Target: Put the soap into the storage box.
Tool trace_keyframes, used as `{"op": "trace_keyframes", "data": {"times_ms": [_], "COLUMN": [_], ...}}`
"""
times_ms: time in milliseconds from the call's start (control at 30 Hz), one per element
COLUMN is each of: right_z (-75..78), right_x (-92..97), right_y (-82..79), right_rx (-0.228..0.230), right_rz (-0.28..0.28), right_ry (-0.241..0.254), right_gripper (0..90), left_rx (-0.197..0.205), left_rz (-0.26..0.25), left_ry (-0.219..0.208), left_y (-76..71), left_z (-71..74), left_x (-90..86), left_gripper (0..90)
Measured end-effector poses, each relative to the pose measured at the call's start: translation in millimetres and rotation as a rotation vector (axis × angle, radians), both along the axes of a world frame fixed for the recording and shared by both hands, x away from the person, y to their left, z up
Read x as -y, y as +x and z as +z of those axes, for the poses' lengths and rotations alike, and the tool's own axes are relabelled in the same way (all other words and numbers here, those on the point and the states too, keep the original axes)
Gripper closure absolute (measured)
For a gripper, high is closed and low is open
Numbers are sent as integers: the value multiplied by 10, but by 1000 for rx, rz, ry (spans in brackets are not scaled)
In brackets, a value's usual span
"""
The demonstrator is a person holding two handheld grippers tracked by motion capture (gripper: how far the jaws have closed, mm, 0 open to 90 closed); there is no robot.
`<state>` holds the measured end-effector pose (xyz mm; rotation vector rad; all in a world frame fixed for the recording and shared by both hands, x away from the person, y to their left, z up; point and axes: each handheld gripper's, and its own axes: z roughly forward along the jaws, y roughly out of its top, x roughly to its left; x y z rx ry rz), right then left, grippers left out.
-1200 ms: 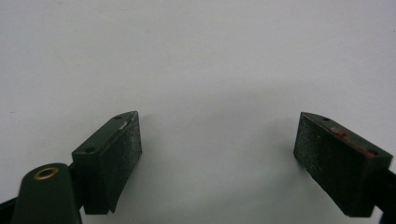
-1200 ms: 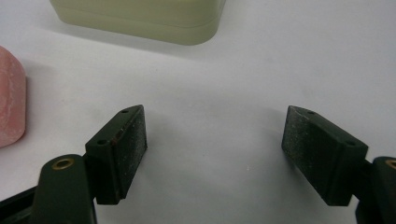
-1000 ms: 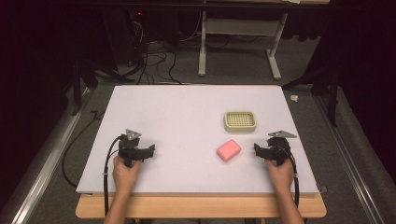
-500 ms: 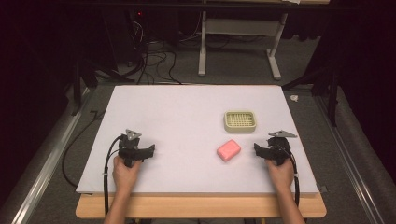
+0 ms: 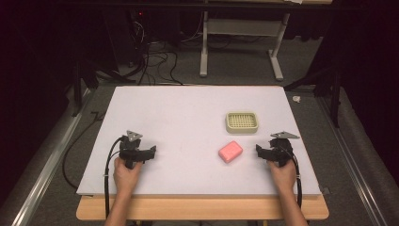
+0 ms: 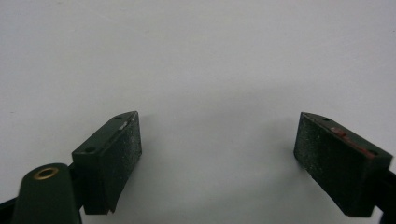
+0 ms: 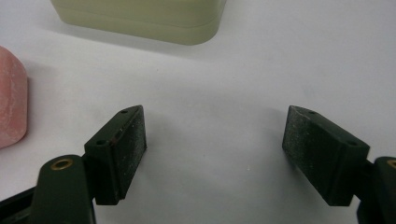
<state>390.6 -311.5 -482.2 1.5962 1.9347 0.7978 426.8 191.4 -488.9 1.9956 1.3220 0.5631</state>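
nothing moved: both grippers rest beside soap (image 5: 230, 151).

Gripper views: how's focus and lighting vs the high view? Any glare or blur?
High view: sharp, white table evenly lit, surroundings dark, no glare. Left gripper view: left gripper jaws crisp, soft shadow between them on the table. Right gripper view: right gripper jaws in focus; pink soap and beige soap dish at the frame edges slightly soft, with faint shadows beneath.
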Motion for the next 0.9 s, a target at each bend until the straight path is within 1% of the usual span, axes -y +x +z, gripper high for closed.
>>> {"op": "trace_keyframes", "data": {"times_ms": [33,133,233,300,333,367,400,500,533,567,633,700,733,767,800,900], "right_z": [0,3,8,11,11,23,23,58,58,77,82,93,100,105,119,135], "right_x": [-1,1,-11,-5,-5,-2,-2,0,0,-4,-5,-15,-15,-15,-13,-14], "right_y": [3,4,12,13,13,4,4,-30,-30,-53,-63,-81,-90,-98,-123,-143], "right_rx": [0,-2,-9,-12,-12,-13,-13,11,11,21,24,18,21,26,32,39], "right_rz": [-2,1,-2,1,1,2,2,14,14,15,20,30,35,36,39,44], "right_ry": [7,4,-6,9,9,25,25,38,38,50,53,68,66,71,87,99], "right_gripper": [221,215,178,169,169,166,166,155,155,154,154,152,152,152,152,153], "left_rx": [1,0,1,0,0,1,1,0,0,1,1,1,1,2,2,2], "left_rz": [0,0,0,0,0,0,0,0,0,1,0,0,1,1,0,0], "left_ry": [-1,0,-1,0,0,-1,0,0,0,-1,0,0,-1,0,0,0], "left_y": [0,0,0,0,0,0,0,0,0,0,0,0,0,0,0,0], "left_z": [-1,0,-1,0,0,-1,-1,0,0,-1,-1,-1,-1,-1,-1,-1], "left_x": [1,0,1,0,0,1,1,0,0,1,1,1,1,1,1,1], "left_gripper": [154,154,154,154,154,154,154,154,154,154,154,154,154,154,154,154]}}
